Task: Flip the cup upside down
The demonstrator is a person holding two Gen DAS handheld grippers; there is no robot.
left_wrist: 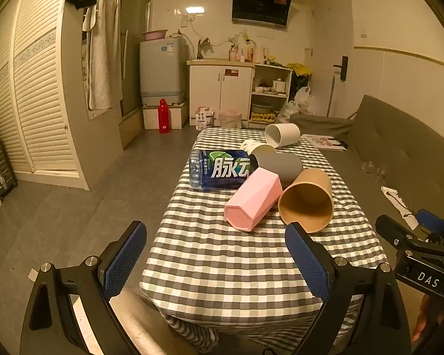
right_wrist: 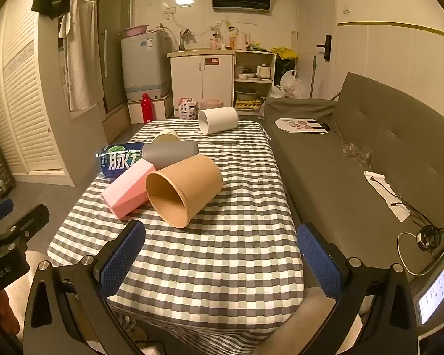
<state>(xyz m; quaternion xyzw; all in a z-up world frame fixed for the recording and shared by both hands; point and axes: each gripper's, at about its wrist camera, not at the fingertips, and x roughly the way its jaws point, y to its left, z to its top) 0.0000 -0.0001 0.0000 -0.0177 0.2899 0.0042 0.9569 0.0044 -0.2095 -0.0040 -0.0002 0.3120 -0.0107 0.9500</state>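
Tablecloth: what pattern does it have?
The tablecloth is grey, white and pale green check, clearest in the right wrist view.

Five cups lie on their sides on the checked table (right_wrist: 210, 266): one brown (right_wrist: 183, 189), one pink (right_wrist: 127, 190), one grey (right_wrist: 170, 153), one cream (right_wrist: 165, 136), one white (right_wrist: 219, 120). One bottle (right_wrist: 118, 158) lies at the left.

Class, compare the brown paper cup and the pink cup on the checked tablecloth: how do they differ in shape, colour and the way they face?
The brown paper cup is round and tapered; the pink cup has flat, faceted sides. The brown paper cup shows its open mouth to the cameras, while the pink cup shows a closed end. The brown one looks wider than the pink one. Both lie on their sides, side by side, on the tablecloth.
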